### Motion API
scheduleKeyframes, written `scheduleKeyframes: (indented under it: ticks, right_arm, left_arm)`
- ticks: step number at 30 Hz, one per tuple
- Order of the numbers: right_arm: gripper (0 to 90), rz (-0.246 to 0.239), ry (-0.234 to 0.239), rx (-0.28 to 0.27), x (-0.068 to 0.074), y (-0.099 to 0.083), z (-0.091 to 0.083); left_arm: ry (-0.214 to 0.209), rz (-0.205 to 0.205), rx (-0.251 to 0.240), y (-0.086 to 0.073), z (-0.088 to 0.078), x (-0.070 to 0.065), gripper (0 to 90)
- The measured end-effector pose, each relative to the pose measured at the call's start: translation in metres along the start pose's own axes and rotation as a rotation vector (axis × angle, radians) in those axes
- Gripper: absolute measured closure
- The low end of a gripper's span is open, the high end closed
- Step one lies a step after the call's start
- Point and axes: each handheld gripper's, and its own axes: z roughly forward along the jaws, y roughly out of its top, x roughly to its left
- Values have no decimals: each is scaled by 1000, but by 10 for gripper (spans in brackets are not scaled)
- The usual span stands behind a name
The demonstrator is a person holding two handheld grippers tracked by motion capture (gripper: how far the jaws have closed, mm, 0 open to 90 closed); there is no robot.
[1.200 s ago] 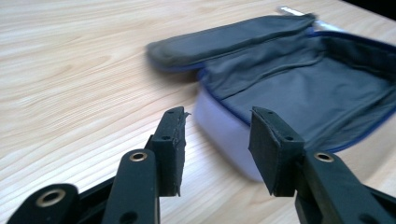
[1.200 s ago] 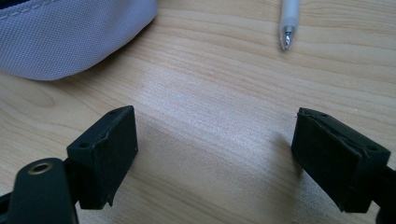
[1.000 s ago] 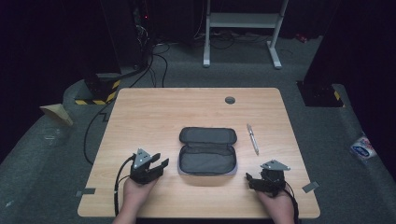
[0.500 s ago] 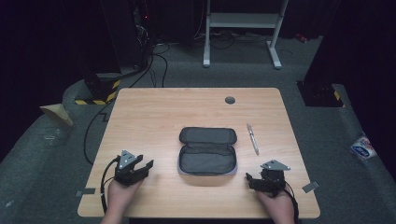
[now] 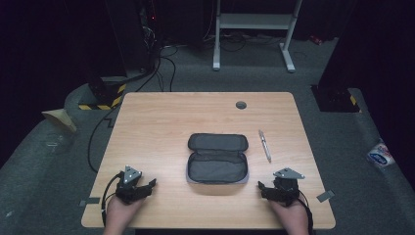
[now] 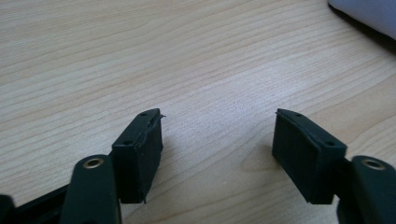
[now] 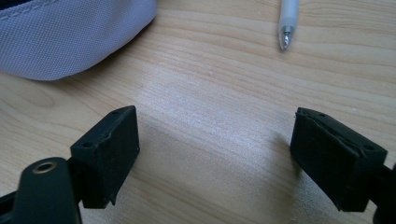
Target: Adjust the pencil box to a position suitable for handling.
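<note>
The left gripper point(image 5: 149, 184) has drawn back toward 7 o'clock, away from the open pencil case point(image 5: 217, 158) at the table's centre; the right gripper point(image 5: 263, 187) sits unmoved at 5 o'clock. Both stand released, empty. A pen point(image 5: 265, 145) lies at the case's 3 o'clock. This looks like a resting pose. The wooden table point(image 5: 161, 122) stands on grey carpet in a dark room.

A white stand point(image 5: 254, 22) is seen beyond the table point(image 5: 161, 122), cables point(image 5: 161, 54) are trailed over grey floor, and a blue-white packet point(image 5: 380, 155) is seen at far rt.
</note>
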Motion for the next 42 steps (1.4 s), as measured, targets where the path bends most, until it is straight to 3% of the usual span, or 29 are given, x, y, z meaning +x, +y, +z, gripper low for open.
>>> scheduleKeyframes:
  ticks: [6, 16, 22, 25, 34, 42]
  right_arm:
    - [213, 1, -9, -19, 0, -1, -3]
    - [233, 2, -7, -60, 0, 3, -9]
    - [319, 12, 15, -65, -5, 12, -12]
    - [321, 28, 15, -74, -8, 20, -13]
    - [314, 11, -15, -92, -13, 37, -11]
    - [320, 46, -17, -112, -20, 47, -11]
  left_arm:
    - [13, -10, 4, 1, 2, 0, 271]
    - [13, -9, 4, 1, 2, 0, 266]
    - [13, -9, 4, 1, 2, 0, 266]
    - [12, -10, 4, 1, 2, 0, 266]
    - [11, -8, 4, 1, 2, 0, 266]
    - [12, -5, 5, 1, 1, 0, 266]
